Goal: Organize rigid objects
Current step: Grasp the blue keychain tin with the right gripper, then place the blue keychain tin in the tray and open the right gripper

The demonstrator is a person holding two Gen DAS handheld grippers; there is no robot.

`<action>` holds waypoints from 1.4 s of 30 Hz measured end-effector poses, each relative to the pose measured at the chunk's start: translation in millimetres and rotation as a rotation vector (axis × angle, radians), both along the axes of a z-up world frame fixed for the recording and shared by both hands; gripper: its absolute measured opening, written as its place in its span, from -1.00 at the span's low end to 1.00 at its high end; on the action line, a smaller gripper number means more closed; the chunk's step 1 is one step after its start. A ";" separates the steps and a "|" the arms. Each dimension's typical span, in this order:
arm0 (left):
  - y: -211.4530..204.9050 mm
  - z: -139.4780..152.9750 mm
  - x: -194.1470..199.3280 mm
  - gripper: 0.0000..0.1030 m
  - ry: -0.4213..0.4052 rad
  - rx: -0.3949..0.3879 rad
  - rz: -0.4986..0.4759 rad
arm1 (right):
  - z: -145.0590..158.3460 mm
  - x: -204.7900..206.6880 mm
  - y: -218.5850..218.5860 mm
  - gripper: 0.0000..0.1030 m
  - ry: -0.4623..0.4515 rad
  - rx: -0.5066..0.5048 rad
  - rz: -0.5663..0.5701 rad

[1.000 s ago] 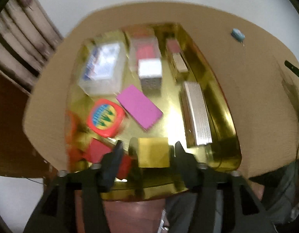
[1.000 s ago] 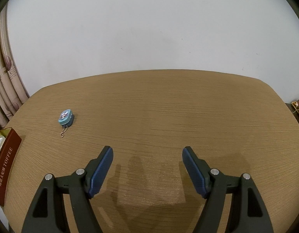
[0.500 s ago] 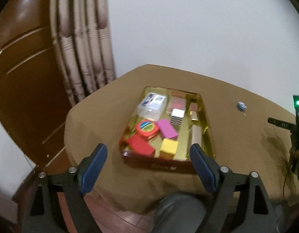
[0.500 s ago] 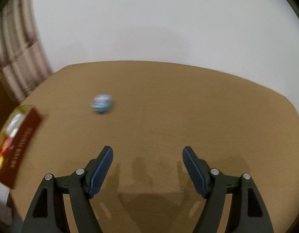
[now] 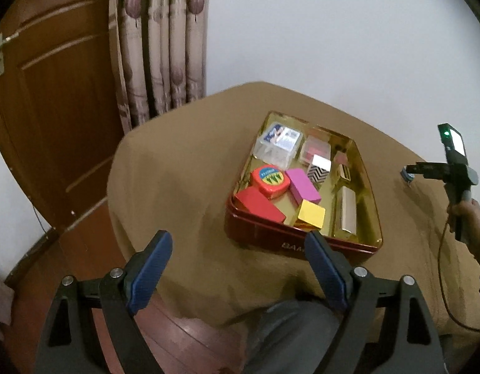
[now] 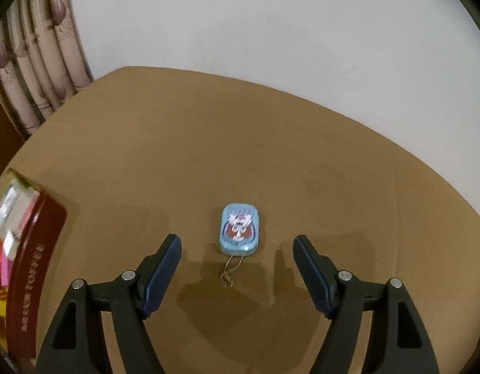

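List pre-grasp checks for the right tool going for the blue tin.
1. Right tool open: ok.
2. Blue tin centred between its fingers: ok.
3. Fingers down level with the tin: cannot tell.
4. Chain trails toward the tool, could snag: not ok.
5. Table around the tin free of other items: ok.
6. Left tool open, held back from the box: ok.

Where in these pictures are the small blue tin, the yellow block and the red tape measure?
small blue tin [image 6: 239, 233]: right wrist view, middle of its lid.
yellow block [image 5: 311, 213]: left wrist view, top face.
red tape measure [image 5: 270, 180]: left wrist view, round label.
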State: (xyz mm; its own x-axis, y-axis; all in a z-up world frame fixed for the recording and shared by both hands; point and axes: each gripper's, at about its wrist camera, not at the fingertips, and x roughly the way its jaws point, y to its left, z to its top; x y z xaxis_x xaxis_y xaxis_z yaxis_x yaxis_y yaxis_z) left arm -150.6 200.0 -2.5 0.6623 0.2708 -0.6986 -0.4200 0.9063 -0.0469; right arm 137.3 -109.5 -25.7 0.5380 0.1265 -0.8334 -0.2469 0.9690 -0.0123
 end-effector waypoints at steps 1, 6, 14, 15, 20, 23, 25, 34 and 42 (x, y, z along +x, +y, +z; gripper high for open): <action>0.5 -1.6 0.9 0.63 0.004 -0.006 -0.001 | -2.9 4.8 0.5 0.48 0.010 -0.005 -0.004; 1.3 -7.7 4.5 0.63 0.033 -0.014 -0.006 | -25.1 27.1 -1.3 0.48 0.065 -0.026 -0.026; 2.7 -14.8 7.6 0.63 0.077 -0.019 0.004 | -29.1 28.1 5.7 -0.40 0.050 -0.059 0.013; 3.2 -15.1 7.2 0.63 0.081 -0.019 0.007 | -27.5 24.9 6.8 -0.40 0.052 -0.051 0.017; 7.7 -12.1 1.7 0.63 0.073 -0.035 0.032 | 6.2 -4.8 -0.7 -0.40 0.028 0.056 0.057; 9.1 -10.2 -0.7 0.63 0.083 -0.044 0.036 | 40.8 -47.3 25.8 -0.40 0.018 0.159 0.163; 9.9 -8.7 -3.3 0.63 0.092 -0.048 0.037 | 59.0 -73.8 50.6 -0.40 0.025 0.206 0.247; 9.5 -7.3 -10.7 0.64 0.100 -0.011 0.009 | 41.4 -115.9 163.3 -0.40 0.164 0.297 0.418; 13.1 -15.8 -5.2 0.64 0.143 -0.045 -0.011 | 8.9 -117.9 194.6 -0.40 0.198 0.303 0.427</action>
